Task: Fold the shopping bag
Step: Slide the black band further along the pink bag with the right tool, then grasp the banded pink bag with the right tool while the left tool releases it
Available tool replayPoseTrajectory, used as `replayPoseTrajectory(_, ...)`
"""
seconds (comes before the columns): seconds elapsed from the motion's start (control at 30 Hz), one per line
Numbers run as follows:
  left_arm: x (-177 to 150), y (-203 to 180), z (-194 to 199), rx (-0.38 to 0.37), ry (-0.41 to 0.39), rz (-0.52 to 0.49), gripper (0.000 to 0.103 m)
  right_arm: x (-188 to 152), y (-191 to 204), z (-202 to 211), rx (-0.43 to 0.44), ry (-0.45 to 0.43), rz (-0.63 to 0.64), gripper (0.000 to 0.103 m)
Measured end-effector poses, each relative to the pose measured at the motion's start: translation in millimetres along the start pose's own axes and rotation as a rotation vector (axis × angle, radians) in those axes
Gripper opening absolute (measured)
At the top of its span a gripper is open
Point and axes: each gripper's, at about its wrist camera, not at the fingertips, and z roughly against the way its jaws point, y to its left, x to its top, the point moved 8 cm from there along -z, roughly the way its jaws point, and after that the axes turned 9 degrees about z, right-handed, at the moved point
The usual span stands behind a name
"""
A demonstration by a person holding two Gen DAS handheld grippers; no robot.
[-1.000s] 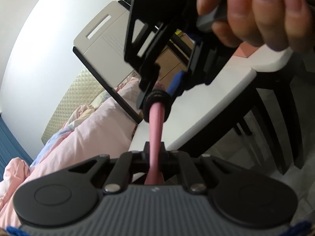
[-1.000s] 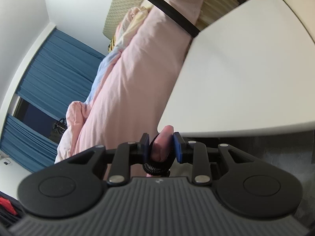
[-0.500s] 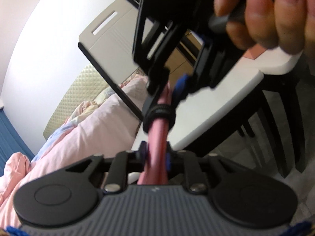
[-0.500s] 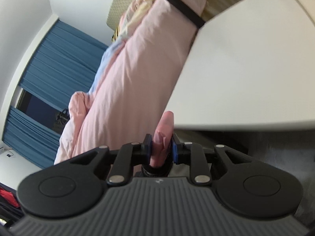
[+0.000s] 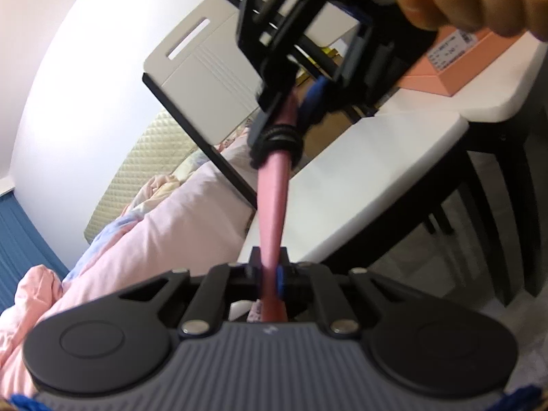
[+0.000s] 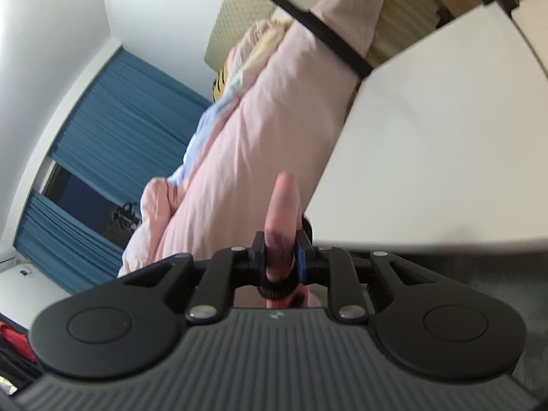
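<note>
The left claw (image 5: 270, 272) is clenched on one end of the bag (image 5: 274, 202), now a tight pink roll with a black band (image 5: 279, 138) round it. Held taut above the bed (image 5: 137, 239) and white surface (image 5: 359, 178), the roll has stretched longer. The right claw (image 6: 281, 257) grips its far end, so I judge the folding nearly done.

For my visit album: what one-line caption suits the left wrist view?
Both claws, left and right, clamp a rolled pink shopping bag ringed by a black elastic band, beside a white table.
</note>
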Motion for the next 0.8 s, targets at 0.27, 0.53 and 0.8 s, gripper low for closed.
replayPoseTrajectory(0.27, 1, -8, 4, 0.014, -0.031, -0.055, 0.007, -7, -2, -12, -0.001, 0.038, -0.014, 0.022)
replayPoseTrajectory(0.53, 3, -11, 7, 0.009, -0.051, -0.071, 0.007, -8, -8, -13, 0.003, 0.036, -0.068, 0.025)
replayPoseTrajectory(0.8, 4, -28, 19, 0.001, -0.119, -0.151, 0.008, -6, -23, -8, -0.069, -0.016, -0.093, 0.032)
